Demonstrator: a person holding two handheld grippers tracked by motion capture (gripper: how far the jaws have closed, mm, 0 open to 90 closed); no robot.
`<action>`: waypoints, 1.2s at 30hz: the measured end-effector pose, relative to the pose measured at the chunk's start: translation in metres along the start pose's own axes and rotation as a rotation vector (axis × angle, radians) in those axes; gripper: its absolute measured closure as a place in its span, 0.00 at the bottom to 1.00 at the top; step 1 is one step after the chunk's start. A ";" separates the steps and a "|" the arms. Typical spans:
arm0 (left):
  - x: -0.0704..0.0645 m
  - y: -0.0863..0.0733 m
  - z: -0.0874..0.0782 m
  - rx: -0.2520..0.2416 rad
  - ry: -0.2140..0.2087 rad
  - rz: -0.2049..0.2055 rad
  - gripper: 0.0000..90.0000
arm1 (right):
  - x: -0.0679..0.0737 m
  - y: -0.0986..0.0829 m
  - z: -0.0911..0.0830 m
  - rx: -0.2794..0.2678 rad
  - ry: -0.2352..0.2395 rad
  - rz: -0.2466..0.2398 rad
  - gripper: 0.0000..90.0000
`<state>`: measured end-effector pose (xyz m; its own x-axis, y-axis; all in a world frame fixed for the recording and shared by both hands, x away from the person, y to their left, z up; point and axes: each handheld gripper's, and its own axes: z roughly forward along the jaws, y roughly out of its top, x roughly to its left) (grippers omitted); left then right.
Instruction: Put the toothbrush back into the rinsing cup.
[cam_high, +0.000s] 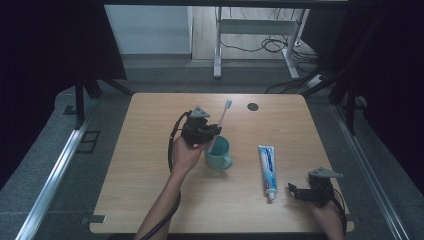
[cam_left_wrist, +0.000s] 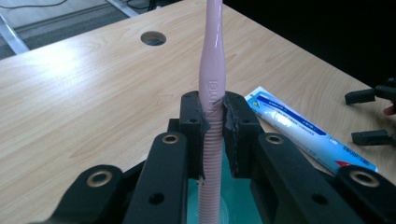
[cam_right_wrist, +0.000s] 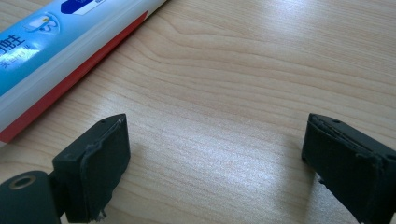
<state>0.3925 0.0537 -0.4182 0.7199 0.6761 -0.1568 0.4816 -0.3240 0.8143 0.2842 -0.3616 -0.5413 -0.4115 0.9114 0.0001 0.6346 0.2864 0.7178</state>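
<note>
Where my left claw (cam_left_wrist: 212, 123) clamps the pink toothbrush (cam_left_wrist: 212, 70), its jaws pinch the ribbed part of the handle, and their torn grey padding hides a strip of the raised lettering there. From my left gripper view the brush runs up out of the top edge, so its head is cut off; the high view shows that head (cam_high: 227, 104), pale blue and small, pointing toward the far side of the table (cam_high: 150, 200). The lower end of the handle drops into the teal cup (cam_high: 218, 153), though my own jaw arms cover most of the cup from the left gripper view, leaving only a green patch (cam_left_wrist: 238, 200) between them. Whether the handle's tip touches the cup's bottom I cannot tell.

My right claw (cam_right_wrist: 215, 163) stands wide, with nothing between the jaws but bare wood, low over the table near its front right corner. In the high view it (cam_high: 300, 192) sits just beside the cap end of the toothpaste tube (cam_high: 267, 167), apart from it. From my right gripper view the tube (cam_right_wrist: 56, 56) lies across the upper left corner, both ends cut off by the frame, its print too cropped to read. A round hole (cam_high: 252, 106) sits in the far part of the tabletop.
</note>
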 end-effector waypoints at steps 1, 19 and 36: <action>0.000 -0.002 0.001 0.000 0.000 0.000 0.88 | 0.000 0.000 0.000 0.000 0.000 0.000 0.08; -0.005 -0.026 0.022 0.030 0.010 -0.003 0.88 | 0.000 0.000 0.000 0.002 0.002 0.001 0.08; -0.008 -0.037 0.037 0.083 0.004 -0.003 0.88 | 0.000 0.000 0.000 0.001 0.003 0.000 0.08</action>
<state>0.3872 0.0356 -0.4673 0.7161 0.6801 -0.1569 0.5238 -0.3750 0.7648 0.2842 -0.3615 -0.5413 -0.4129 0.9108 0.0022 0.6355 0.2863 0.7170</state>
